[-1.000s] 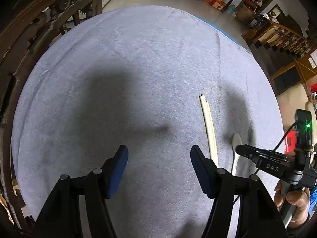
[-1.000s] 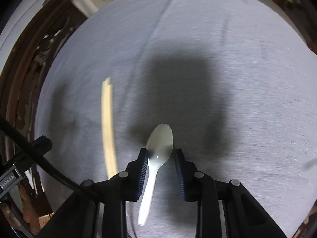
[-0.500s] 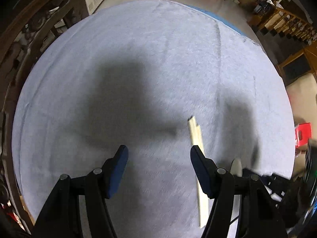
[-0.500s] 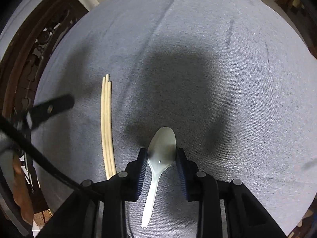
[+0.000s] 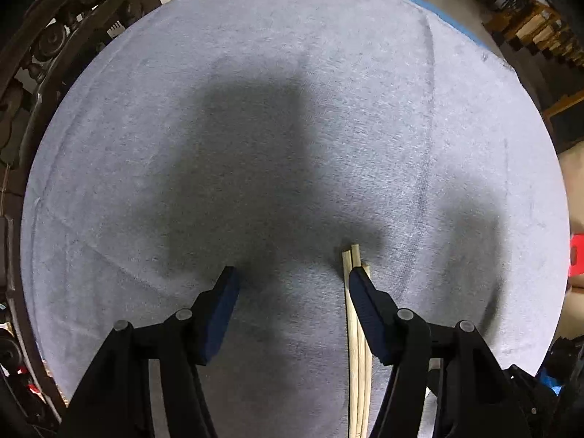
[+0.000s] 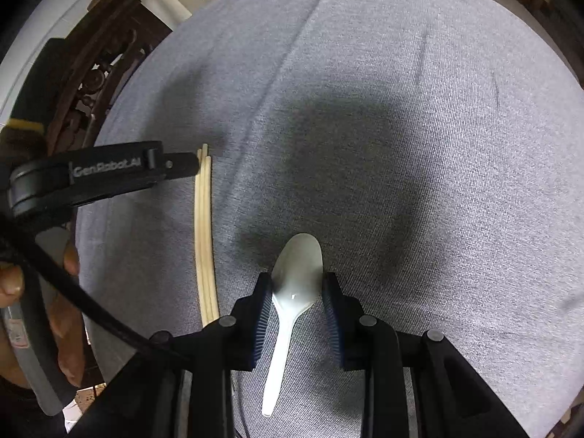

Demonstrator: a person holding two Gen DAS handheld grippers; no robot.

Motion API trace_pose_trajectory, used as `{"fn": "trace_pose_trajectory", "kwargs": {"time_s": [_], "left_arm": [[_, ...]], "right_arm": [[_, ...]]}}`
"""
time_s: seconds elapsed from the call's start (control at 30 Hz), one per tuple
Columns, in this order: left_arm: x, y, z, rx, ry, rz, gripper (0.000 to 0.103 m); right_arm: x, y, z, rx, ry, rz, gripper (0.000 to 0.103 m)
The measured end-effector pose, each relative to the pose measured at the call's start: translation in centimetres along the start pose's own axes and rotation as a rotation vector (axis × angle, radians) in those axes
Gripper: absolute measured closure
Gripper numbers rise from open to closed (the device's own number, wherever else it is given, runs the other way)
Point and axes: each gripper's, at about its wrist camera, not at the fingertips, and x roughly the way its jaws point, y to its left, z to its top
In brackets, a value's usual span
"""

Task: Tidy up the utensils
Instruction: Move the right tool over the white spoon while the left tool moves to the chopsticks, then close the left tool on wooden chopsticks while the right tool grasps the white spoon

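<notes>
A white plastic spoon [image 6: 292,303] lies on the grey tablecloth [image 6: 401,146], bowl clamped between the right gripper [image 6: 296,284] pads. To its left, pale chopsticks [image 5: 356,328] lie partly hidden under the wide-open, empty left gripper [image 5: 292,281].

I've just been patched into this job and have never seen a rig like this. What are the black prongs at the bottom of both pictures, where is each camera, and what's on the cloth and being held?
There is no robot arm. A person holds a two-finger gripper in each hand, and each gripper carries a fisheye camera looking along its fingers, so the prongs are the fingers.

The left wrist view shows the left gripper, open and holding nothing. Pale chopsticks lie on the grey tablecloth, running under its right-hand finger.

The right wrist view shows the right gripper with its pads at either side of a white plastic spoon's bowl. Whether they press it is unclear. The left gripper is visible here near the chopsticks' far end.
</notes>
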Motion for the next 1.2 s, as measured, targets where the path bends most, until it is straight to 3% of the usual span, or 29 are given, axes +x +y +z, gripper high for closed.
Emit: {"fn": "trace_pose_trajectory", "kwargs": {"time_s": [0.27, 0.43, 0.57, 0.73, 1.1, 1.2], "left_arm": [[0.1, -3.1, 0.9, 0.01, 0.032, 0.04, 0.04], [-0.2, -1.1, 0.5, -0.024, 0.044, 0.018, 0.046], [0.2, -0.6, 0.3, -0.015, 0.055, 0.06, 0.046], [-0.1, -1.6, 0.4, -0.015, 0.074, 0.008, 0.047], [0.3, -6.4, 0.5, 0.017, 0.052, 0.044, 0.044], [-0.3, -5.9, 0.5, 0.013, 0.059, 0.027, 0.043]], "right_arm": [[-0.1, -0.7, -0.2, 0.009, -0.008, 0.027, 0.072], [-0.6, -1.5, -0.4, 0.012, -0.009, 0.046, 0.072], [-0.8, -2.1, -0.3, 0.01, -0.013, 0.044, 0.072], [-1.0, -2.7, -0.7, 0.017, -0.022, 0.067, 0.072], [-1.3, -3.4, -0.7, 0.022, -0.021, 0.083, 0.072], [-1.4, -3.4, -0.6, 0.021, -0.019, 0.084, 0.072]]}}
